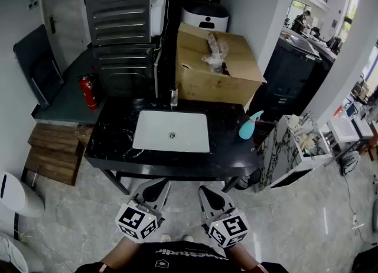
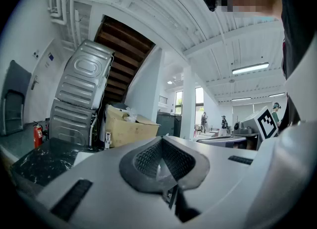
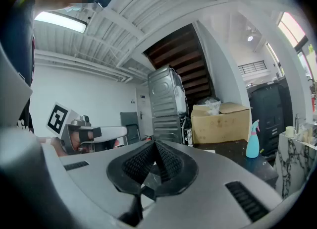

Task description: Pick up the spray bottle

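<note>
Right gripper (image 3: 154, 146) is closed with nothing between the pads, held low in front of the person, well short of the black counter (image 1: 112, 142). Left gripper (image 2: 163, 143) is the same: jaws together, empty, beside the right one. Both point roughly level at the counter

Spray bottle (image 1: 248, 125) is the teal one at the counter's right end, near the edge, to the right of the white sink (image 1: 171, 131) and in front of the cardboard box's (image 1: 201, 83) right corner. The right gripper view shows it upright, nozzle head on top, nothing touching it

Pick not started, approach is ahead. The right gripper is the nearer one, and its jaws need to open before it goes in

Handling, my read:
- thin plastic body, probably light; fill level can't be seen, so weight is uncertain
- smooth, likely a bit slippery, and it tapers upward, so a grip high on the body could ride up
- walls will flex under a hard squeeze, so moderate force only
- tall on a small base and close to the edge, so a sideways nudge could tip it off the counter

Grip point: the neck just under the trigger head, so the head acts as a stop, or else the lower, wider body. Come in level, jaws either side, and don't bump it before closing
</note>
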Demonstrator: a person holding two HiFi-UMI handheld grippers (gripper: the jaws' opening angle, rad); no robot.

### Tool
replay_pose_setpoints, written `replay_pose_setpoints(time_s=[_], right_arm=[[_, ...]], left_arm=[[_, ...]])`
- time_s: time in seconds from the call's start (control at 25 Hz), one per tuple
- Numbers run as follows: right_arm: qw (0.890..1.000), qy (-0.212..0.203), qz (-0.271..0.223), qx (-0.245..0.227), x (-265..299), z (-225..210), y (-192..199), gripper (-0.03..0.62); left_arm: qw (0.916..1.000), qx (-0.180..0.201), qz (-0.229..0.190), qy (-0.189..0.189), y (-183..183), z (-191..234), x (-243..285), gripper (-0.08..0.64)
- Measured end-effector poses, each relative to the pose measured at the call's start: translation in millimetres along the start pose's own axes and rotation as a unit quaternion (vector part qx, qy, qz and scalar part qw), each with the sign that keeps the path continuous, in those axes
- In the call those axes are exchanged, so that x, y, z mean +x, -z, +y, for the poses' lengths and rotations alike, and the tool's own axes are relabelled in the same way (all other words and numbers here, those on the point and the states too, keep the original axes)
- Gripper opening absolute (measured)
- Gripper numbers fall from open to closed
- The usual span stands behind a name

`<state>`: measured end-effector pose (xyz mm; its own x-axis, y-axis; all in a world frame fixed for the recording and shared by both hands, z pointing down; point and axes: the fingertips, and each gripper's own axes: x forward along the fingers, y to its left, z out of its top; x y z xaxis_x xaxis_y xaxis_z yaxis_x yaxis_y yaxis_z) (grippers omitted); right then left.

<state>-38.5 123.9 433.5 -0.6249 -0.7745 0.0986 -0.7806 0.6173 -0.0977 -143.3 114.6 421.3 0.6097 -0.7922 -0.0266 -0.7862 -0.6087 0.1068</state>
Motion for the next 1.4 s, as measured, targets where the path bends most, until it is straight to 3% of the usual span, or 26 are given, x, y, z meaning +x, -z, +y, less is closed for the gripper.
replay_pose_setpoints(time_s=[1.2,1.4], right_arm=[[1.000,0.011,-0.001,0.021,-27.1,-40.3,-0.8,0.037],[1.000,0.007,-0.006,0.026,-40.1,-52.8,6.4,0.037]], left_arm=[[1.0000,0.004,0.003,0.001,1.8,-32.6,27.2,0.014],[0.9999,0.007,0.005,-0.013,9.6,-45.0,33.9,0.014]])
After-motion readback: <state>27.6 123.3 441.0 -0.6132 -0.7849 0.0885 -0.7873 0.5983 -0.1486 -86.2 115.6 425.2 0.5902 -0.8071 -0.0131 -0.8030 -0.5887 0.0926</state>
